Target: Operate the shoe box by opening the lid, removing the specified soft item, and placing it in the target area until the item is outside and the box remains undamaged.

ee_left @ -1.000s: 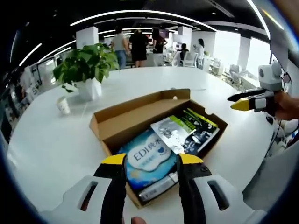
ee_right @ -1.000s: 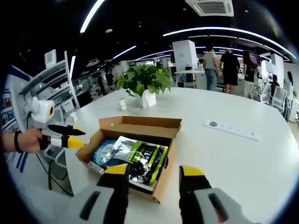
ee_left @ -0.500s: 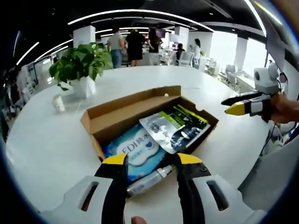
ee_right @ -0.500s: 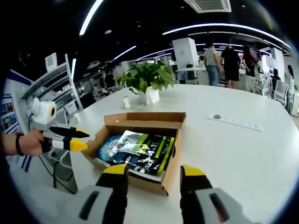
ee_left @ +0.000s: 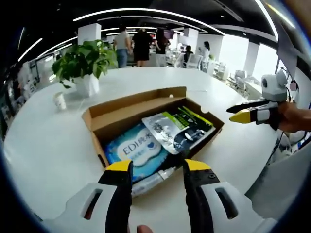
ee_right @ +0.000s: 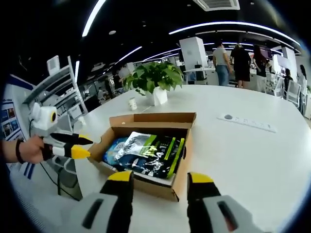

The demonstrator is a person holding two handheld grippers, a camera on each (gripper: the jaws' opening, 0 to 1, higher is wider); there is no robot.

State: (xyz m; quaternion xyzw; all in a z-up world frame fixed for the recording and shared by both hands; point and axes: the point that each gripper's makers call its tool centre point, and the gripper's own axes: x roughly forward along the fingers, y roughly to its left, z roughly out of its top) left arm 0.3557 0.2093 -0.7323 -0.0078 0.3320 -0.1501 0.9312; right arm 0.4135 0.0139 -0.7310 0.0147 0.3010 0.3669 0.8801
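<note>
An open cardboard shoe box (ee_left: 99, 119) lies on the white table, its lid folded back flat. Inside it are a blue soft pack marked EDI (ee_left: 136, 149) and, overlapping that, a silver, green and black pouch (ee_left: 177, 131). My left gripper (ee_left: 158, 167) is open just in front of the box's near edge, nothing between its jaws. My right gripper (ee_left: 248, 115), held by a hand, hovers beside the box's right end. In the right gripper view the box (ee_right: 182, 155) sits just ahead of my open right gripper (ee_right: 160, 177), and the left gripper (ee_right: 70, 145) hangs at the box's left.
A potted plant (ee_left: 85, 63) in a white pot and a small white cup (ee_left: 60, 101) stand behind the box. A white power strip (ee_right: 245, 122) lies on the table to the right. People stand in the far background. The table edge curves close at the left (ee_right: 80, 184).
Both views have drifted a little toward the box, so it sits slightly nearer each gripper. The box and its contents have not moved, and both grippers stay open.
</note>
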